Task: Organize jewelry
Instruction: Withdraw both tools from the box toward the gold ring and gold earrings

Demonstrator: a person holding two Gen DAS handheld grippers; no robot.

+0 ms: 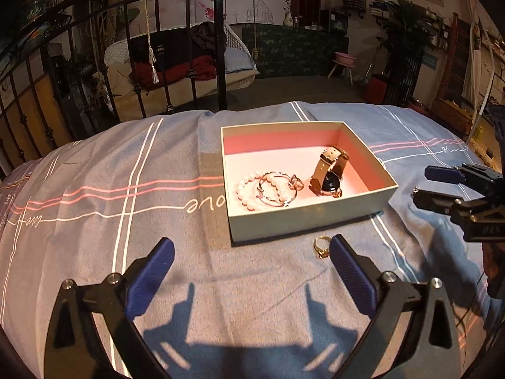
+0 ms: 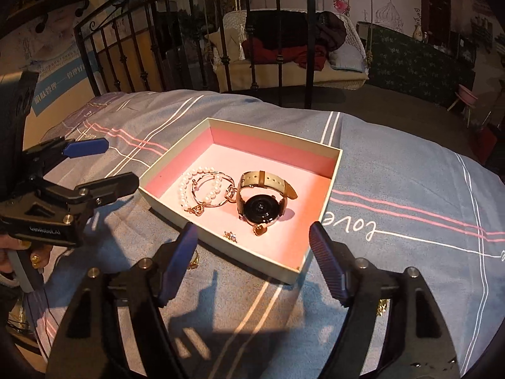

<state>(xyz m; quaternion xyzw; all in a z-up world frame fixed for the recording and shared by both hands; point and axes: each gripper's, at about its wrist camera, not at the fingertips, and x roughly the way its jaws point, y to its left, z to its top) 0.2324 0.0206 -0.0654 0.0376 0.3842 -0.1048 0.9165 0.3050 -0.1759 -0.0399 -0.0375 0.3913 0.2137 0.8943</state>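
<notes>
An open box (image 1: 312, 218) with a pink lining lies on the bed and also shows in the right wrist view (image 2: 217, 246). Inside lie a pearl bracelet (image 1: 244, 189), a thin gold bangle (image 1: 277, 189) and a watch (image 1: 328, 173); the right wrist view shows the watch (image 2: 262, 205), the pearls (image 2: 202, 186) and a small jewelled piece (image 2: 231, 236). A gold ring (image 1: 322, 246) lies on the sheet in front of the box, beside my left gripper's right finger. My left gripper (image 1: 252, 249) is open and empty. My right gripper (image 2: 252, 237) is open and empty, over the box's near corner.
The bed has a blue-grey sheet (image 1: 126, 221) with white and pink stripes. A black iron bed frame (image 1: 217, 47) stands behind it. A small gold piece (image 2: 382, 306) lies behind my right gripper's right finger, another (image 2: 193, 260) by its left finger.
</notes>
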